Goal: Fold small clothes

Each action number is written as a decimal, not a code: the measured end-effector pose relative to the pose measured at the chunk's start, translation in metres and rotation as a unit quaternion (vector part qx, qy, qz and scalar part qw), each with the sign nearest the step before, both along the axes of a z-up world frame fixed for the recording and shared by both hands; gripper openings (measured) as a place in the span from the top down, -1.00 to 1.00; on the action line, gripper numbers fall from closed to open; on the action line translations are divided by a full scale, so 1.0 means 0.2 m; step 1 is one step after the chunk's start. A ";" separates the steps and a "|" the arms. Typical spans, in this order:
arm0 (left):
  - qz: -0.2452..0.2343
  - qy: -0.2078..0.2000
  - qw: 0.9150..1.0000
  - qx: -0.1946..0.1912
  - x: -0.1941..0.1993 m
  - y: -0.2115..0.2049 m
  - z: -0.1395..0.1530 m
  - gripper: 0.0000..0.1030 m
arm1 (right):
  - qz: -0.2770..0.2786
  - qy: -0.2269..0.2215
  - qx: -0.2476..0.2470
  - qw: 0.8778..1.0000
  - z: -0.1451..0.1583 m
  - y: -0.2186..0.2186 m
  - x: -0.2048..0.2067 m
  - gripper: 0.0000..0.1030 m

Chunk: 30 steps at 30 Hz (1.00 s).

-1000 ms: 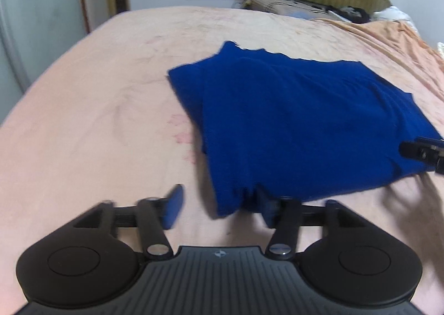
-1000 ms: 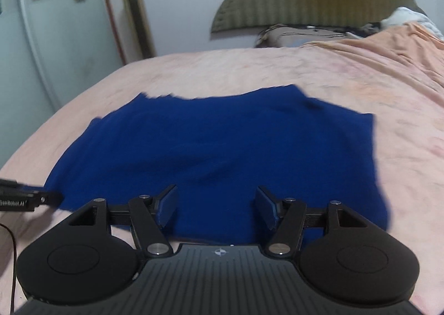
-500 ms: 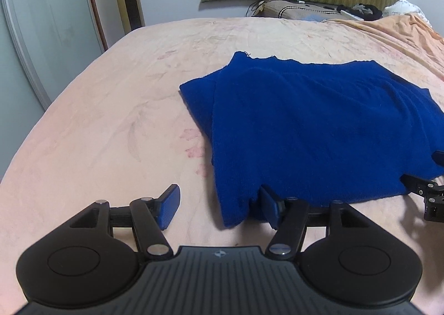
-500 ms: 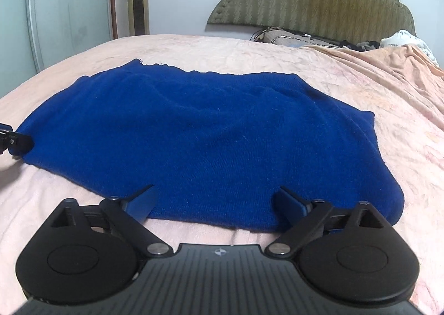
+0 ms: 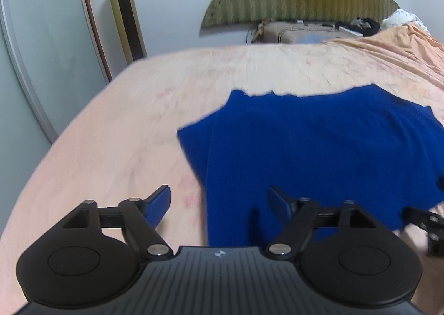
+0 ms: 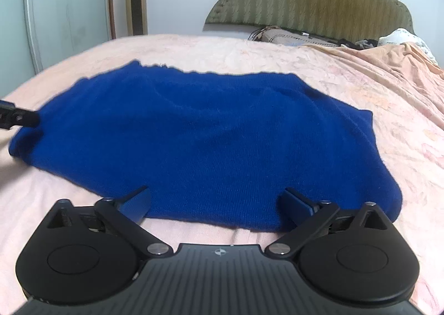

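Note:
A folded blue knit garment (image 5: 319, 154) (image 6: 211, 137) lies flat on the pink bedsheet (image 5: 125, 134) (image 6: 402, 126). My left gripper (image 5: 220, 199) hovers at its near left corner. The jaws are opening; the corner lies loosely between them and the pads do not press on it. My right gripper (image 6: 217, 202) stands wide open at the garment's near edge, one finger on each side of a stretch of hem, gripping nothing. The right gripper (image 5: 424, 220) also shows at the left wrist view's right edge, and the left gripper (image 6: 16, 118) at the right wrist view's left edge.
A green padded headboard (image 6: 319, 1) stands at the bed's far end with a pillow and clutter (image 5: 305, 30) below it. An orange blanket (image 6: 388, 65) lies bunched at the far right. A gold tower fan (image 5: 127, 15) and a glass door (image 5: 41, 51) stand left of the bed.
Both pairs of jaws have spread wider. My left gripper has lifted and tipped up, so more of the wall shows. My right gripper has sunk a little toward the garment's near edge.

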<state>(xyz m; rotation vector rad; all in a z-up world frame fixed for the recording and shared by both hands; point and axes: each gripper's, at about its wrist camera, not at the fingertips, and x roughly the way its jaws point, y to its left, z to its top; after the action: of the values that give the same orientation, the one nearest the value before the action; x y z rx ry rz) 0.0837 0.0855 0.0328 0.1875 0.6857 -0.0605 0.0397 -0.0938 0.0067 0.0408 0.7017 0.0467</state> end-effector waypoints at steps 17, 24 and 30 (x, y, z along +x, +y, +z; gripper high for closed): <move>0.034 0.010 0.999 0.002 -0.01 -0.09 -0.22 -0.54 | -0.003 0.000 -0.012 1.000 -0.03 0.05 0.03 -1.00; 0.034 -0.006 0.999 0.009 -0.03 -0.10 -0.23 -0.57 | -0.004 0.000 -0.008 1.000 -0.03 0.04 0.03 -1.00; 0.036 -0.009 0.999 -0.002 -0.03 -0.08 -0.24 -0.58 | -0.003 0.000 -0.008 1.000 -0.03 0.04 0.03 -1.00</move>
<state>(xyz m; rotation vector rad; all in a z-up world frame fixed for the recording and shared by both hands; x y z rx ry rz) 0.0767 0.0692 -0.0153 0.1586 0.6729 0.0077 0.0456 -0.0854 -0.0001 0.0284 0.7023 0.0347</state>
